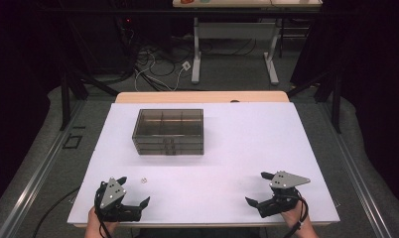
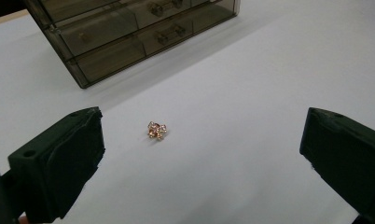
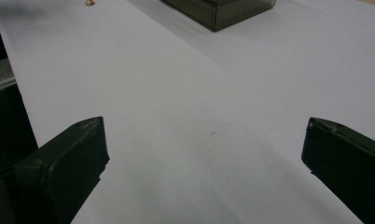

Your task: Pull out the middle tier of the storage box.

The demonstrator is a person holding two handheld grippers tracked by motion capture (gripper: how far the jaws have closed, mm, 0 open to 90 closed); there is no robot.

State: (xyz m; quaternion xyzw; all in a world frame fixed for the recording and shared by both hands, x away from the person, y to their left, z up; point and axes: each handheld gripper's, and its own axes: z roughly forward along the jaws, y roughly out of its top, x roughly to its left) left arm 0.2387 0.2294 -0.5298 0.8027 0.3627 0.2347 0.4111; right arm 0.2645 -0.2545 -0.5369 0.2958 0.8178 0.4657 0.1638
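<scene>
Quick count of the setup: one smoky see-through drawer box (image 1: 168, 132) sits toward the far left of one white table (image 1: 247, 148), and it looks like three tiers of drawers. One tiny gold trinket (image 2: 156, 130) lies near the left front. Two grippers total, the left gripper (image 1: 136, 191) and the right gripper (image 1: 257, 188), each with two jaws spread wide.

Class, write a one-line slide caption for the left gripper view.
Open left claw faces a small gold trinket before a smoky drawer box.
</scene>
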